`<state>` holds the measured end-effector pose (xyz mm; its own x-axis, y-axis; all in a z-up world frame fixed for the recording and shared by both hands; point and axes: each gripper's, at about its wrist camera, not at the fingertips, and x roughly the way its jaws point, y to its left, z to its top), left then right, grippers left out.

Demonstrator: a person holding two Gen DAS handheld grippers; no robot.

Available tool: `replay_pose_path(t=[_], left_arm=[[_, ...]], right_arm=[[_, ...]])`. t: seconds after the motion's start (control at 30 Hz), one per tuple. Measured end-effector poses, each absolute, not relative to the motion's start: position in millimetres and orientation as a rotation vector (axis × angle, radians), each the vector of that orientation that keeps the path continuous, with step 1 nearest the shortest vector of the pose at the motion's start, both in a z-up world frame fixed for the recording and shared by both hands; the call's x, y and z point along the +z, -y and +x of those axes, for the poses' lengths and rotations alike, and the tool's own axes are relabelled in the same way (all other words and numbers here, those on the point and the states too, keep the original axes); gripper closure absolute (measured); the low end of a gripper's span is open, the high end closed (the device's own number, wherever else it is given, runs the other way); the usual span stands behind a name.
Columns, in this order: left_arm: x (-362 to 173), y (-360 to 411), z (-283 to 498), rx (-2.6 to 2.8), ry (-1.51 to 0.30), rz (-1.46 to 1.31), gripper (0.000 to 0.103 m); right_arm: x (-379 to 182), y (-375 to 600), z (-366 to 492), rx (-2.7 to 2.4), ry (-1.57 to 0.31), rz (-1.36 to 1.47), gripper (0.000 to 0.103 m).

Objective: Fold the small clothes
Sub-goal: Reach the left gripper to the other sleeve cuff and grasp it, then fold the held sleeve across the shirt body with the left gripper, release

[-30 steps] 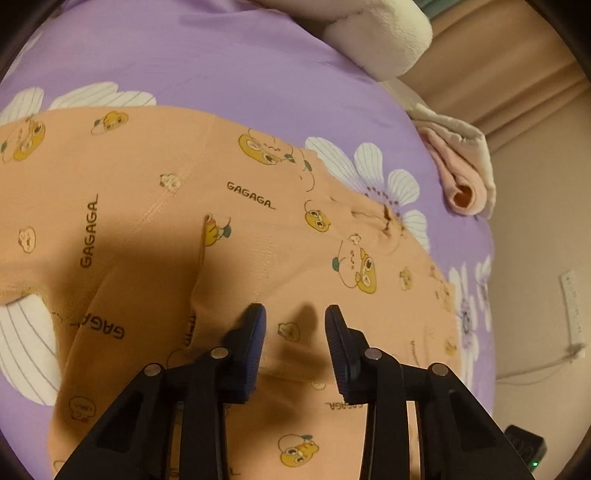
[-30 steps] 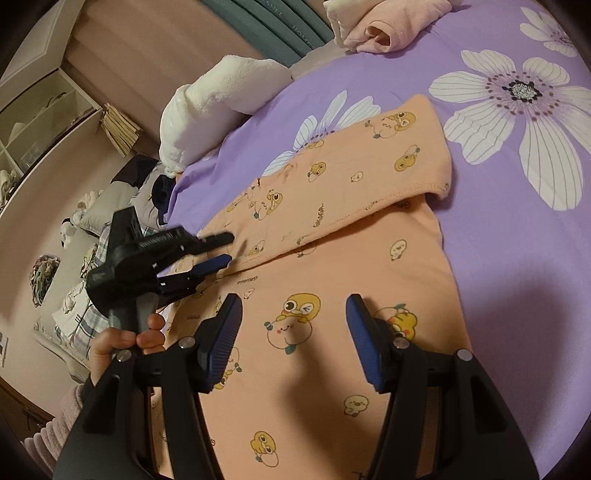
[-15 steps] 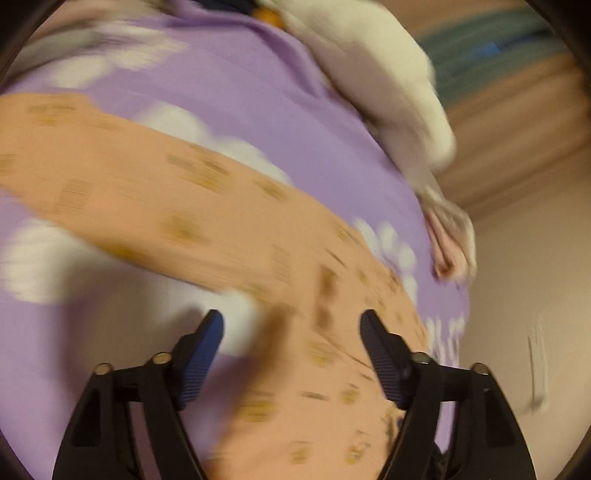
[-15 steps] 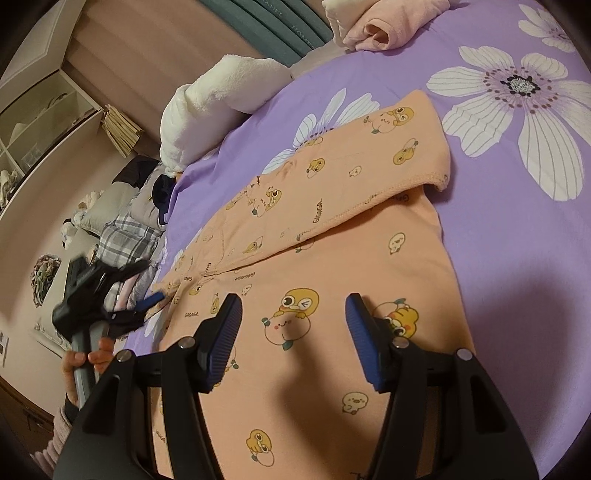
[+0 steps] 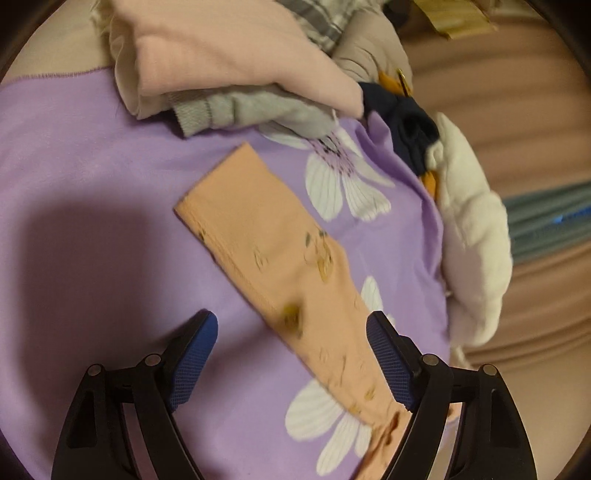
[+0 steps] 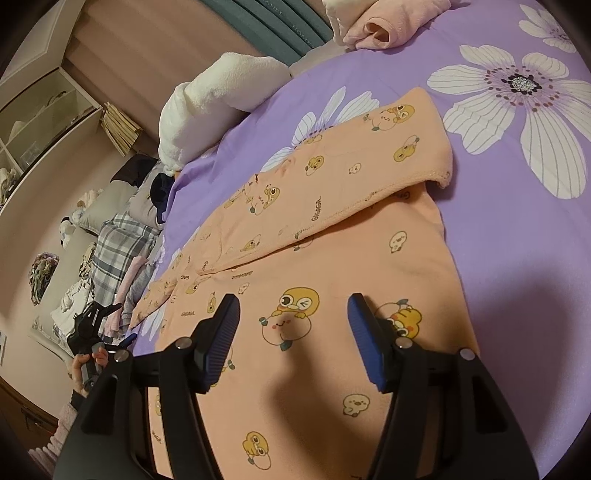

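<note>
An orange child's top with cartoon duck prints (image 6: 332, 258) lies flat on the purple flowered bedsheet (image 6: 517, 240). One sleeve is folded across its body. The other sleeve (image 5: 273, 251) stretches out flat in the left wrist view. My left gripper (image 5: 291, 354) is open and empty, hovering over that sleeve near its cuff end. It also shows small at the left of the right wrist view (image 6: 96, 325), held in a hand. My right gripper (image 6: 291, 332) is open and empty above the body of the top.
A pile of pink, grey and plaid clothes (image 5: 229, 62) lies just beyond the sleeve cuff. A white fluffy blanket (image 5: 472, 240) and a navy item (image 5: 406, 125) lie at the bed edge. A rolled pink garment (image 6: 384, 26) lies at the far end.
My left gripper has opened wide and swung away from the body of the top to the outstretched sleeve. My right gripper has stayed in place, open.
</note>
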<state>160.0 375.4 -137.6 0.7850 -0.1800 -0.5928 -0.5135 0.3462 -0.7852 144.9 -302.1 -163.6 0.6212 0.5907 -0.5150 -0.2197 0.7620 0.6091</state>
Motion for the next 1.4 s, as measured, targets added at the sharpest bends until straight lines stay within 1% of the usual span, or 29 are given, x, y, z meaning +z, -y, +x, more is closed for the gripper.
replay_pose_path(t=[0.47, 0.53, 0.63, 0.67, 0.7, 0.73, 0.77, 0.8, 0.87, 0.9, 1.0, 1.13, 1.3, 1.4], left_arm=[[-139, -400, 181, 0.256, -0.541, -1.251, 0.022], [-137, -400, 181, 0.275, -0.543, -1.239, 0.025], [-134, -398, 181, 0.318, -0.574, -1.188, 0.042], [-134, -397, 182, 0.336, -0.591, -1.174, 0.052], [-135, -397, 183, 0.351, -0.607, -1.162, 0.067], [-135, -398, 184, 0.364, -0.627, -1.154, 0.074], [-137, -399, 184, 0.377, -0.647, -1.150, 0.084], [-137, -399, 184, 0.392, -0.667, -1.142, 0.089], [-132, -396, 185, 0.407, -0.686, -1.105, 0.092], [-127, -393, 185, 0.408, -0.687, -1.081, 0.096], [-100, -379, 187, 0.387, -0.671, -0.993, 0.096], [-43, -343, 196, 0.301, -0.619, -0.855, 0.096], [20, -268, 214, 0.157, -0.589, -0.686, 0.096], [37, -215, 230, 0.064, -0.606, -0.624, 0.096]], right_arm=[[-164, 296, 148, 0.488, -0.770, 0.511, 0.040], [-164, 296, 147, 0.488, -0.770, 0.512, 0.040], [-164, 296, 147, 0.488, -0.770, 0.511, 0.040], [-164, 296, 147, 0.488, -0.770, 0.511, 0.040], [-164, 296, 147, 0.488, -0.770, 0.511, 0.040], [-164, 296, 147, 0.488, -0.770, 0.512, 0.040], [-164, 295, 147, 0.488, -0.770, 0.511, 0.040], [-164, 295, 147, 0.487, -0.769, 0.511, 0.040], [-164, 295, 147, 0.487, -0.769, 0.509, 0.039], [-165, 295, 148, 0.489, -0.769, 0.508, 0.039], [-165, 295, 148, 0.491, -0.768, 0.513, 0.039], [-167, 297, 148, 0.500, -0.763, 0.526, 0.039], [-168, 299, 148, 0.509, -0.757, 0.539, 0.039], [-169, 303, 147, 0.517, -0.752, 0.549, 0.039]])
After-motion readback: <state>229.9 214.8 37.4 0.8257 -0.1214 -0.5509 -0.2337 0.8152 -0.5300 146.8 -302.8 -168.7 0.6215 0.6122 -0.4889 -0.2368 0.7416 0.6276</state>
